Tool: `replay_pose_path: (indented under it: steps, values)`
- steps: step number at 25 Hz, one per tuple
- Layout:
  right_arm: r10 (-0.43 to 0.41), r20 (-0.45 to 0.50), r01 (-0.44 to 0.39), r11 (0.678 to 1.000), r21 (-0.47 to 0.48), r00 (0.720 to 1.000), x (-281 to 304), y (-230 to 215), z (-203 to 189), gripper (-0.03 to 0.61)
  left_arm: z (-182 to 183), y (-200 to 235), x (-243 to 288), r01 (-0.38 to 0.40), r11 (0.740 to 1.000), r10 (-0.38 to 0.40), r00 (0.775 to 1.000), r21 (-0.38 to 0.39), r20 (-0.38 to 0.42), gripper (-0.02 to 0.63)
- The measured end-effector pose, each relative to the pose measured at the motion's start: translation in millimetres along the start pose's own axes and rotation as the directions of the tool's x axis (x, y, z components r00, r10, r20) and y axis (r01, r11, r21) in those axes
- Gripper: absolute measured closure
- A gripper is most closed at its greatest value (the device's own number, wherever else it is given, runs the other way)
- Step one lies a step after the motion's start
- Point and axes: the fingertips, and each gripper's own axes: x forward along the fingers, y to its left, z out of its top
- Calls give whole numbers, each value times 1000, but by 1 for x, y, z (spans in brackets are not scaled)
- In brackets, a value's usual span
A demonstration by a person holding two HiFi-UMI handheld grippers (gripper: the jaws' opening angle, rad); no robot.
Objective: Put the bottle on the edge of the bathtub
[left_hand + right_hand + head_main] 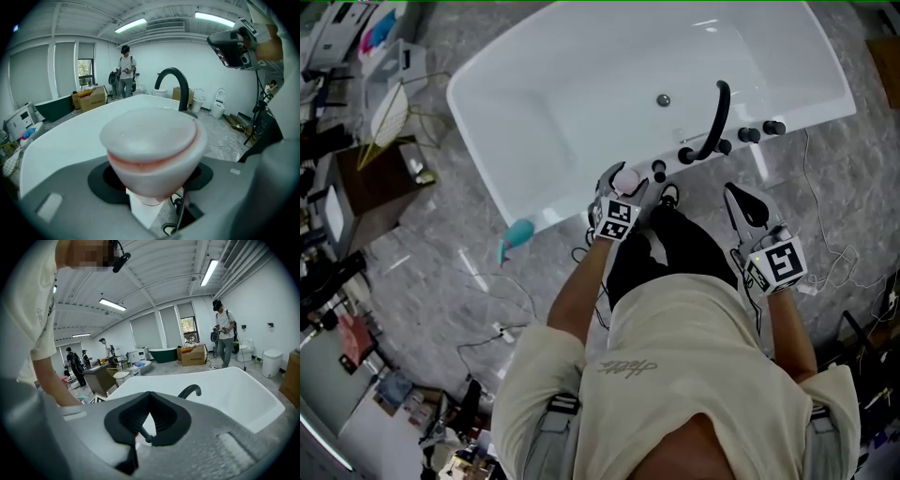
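head view: a person in a light shirt (694, 356) stood by a white bathtub (534, 103) and looked down on it.
bathtub: it filled the top of the picture, at 12 o'clock from the person.
faucet: a black bent faucet (719, 117) stood on the near rim, with black knobs (762, 131) just beside it at 3 o'clock.
left gripper: the left gripper (625, 185) held the bottle (625, 175). its jaws stood wide and pressed on the bottle below the cap.
bottle: it was white, cap up, with a big round pale cap and a pink line round the cap. it was at the near edge of the bathtub, at 8 o'clock from the faucet. whether it sat on the edge could not be told.
right gripper: the right gripper (736, 199) was at 3 o'clock from the left one, over the floor outside the tub, apart from the bottle. its jaws were closed, tip on tip, with nothing in them.
left gripper view: the cap filled the middle. the faucet (173, 79) showed behind it at 12 o'clock and the right gripper (232, 47) at 2 o'clock.
right gripper view: the black pads (161, 420) met at the far tip. the tub and faucet lay beyond them.
floor: the grey stone floor (441, 272) had thin cables (502, 328) on it. a blue-green thing (517, 236) lay by the tub, at 8 o'clock from the left gripper.
far off: another person (125, 70) stood at the back of the room.
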Motion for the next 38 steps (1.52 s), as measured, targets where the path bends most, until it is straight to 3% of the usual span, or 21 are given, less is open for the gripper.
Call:
replay_pose_path:
  steps: [8, 13, 21, 27, 33, 35, 37, 38]
  values:
    - [11, 7, -11, 1000, 24, 1000, 3, 2, -4, 577, -7, -9, -6, -42, 999, 43, 999, 35, -32, 301]
    - [11, 32, -11, 1000, 17, 999, 5, 11, 3, 577, -11, -8, -12, -69, 998, 69, 996, -10, -48, 296]
    - [-31, 58, 29, 999, 21, 998, -9, 27, 3, 577, 4, -5, -31, -58, 998, 59, 998, -29, 26, 254]
    - [-35, 113, 37, 999, -19, 993, -9, 62, 16, 577, 10, -3, -82, -37, 997, 44, 992, -63, 120, 274]
    - [-30, 150, 39, 998, -54, 988, -13, 103, 19, 577, 26, 1, -159, -26, 989, 63, 965, -147, 256, 336]
    - [-33, 158, 43, 997, -63, 987, -15, 115, 17, 577, 32, 1, -182, -29, 985, 77, 958, -173, 277, 400]
    - [-36, 173, 49, 996, -71, 984, -15, 126, 17, 577, 36, 5, -202, -58, 981, 109, 955, -186, 277, 503]
    - [-38, 183, 53, 996, -75, 982, -15, 132, 18, 577, 37, 7, -210, -69, 979, 122, 952, -190, 280, 520]
